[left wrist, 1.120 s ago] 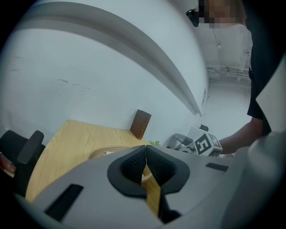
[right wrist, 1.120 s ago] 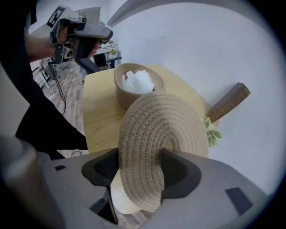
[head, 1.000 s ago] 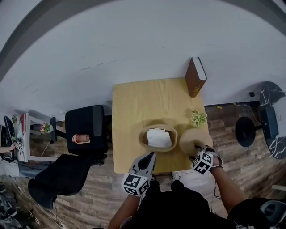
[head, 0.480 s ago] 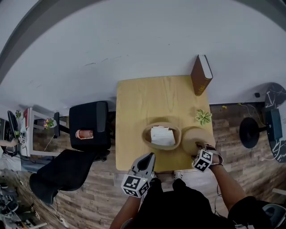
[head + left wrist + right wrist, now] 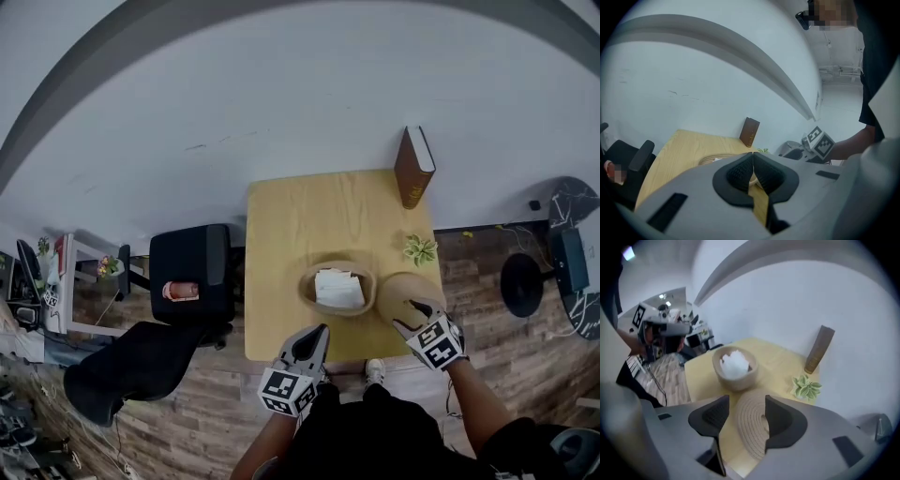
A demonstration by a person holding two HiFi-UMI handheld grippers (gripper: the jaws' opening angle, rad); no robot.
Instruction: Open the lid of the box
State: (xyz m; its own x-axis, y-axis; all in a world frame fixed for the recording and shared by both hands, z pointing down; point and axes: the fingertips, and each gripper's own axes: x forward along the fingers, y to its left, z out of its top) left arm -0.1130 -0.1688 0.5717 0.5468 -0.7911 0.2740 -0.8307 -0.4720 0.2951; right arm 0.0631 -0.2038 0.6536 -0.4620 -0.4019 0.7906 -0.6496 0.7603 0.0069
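Note:
A round woven box (image 5: 306,283) stands uncovered on the yellow table (image 5: 319,211), with white paper (image 5: 337,287) inside. Its flat woven lid (image 5: 401,289) lies on the table just right of it. My right gripper (image 5: 406,316) hovers over the lid's near edge. In the right gripper view the lid (image 5: 750,423) shows below the gap of this gripper (image 5: 746,404); its jaws are closing and the pads do not touch the lid. My left gripper (image 5: 316,335) hangs at the table's near edge, shut and empty, as the left gripper view confirms (image 5: 753,161).
A brown book (image 5: 413,167) stands upright at the far right corner of the table. A small green plant (image 5: 418,249) sits behind the lid. Two black chairs (image 5: 187,272) stand left of the table. A wall runs along the table's far side.
My right gripper has pulled back a little toward the table's near edge, so its fingers now show over the lid. The lid and box stay put. The left gripper has hardly moved.

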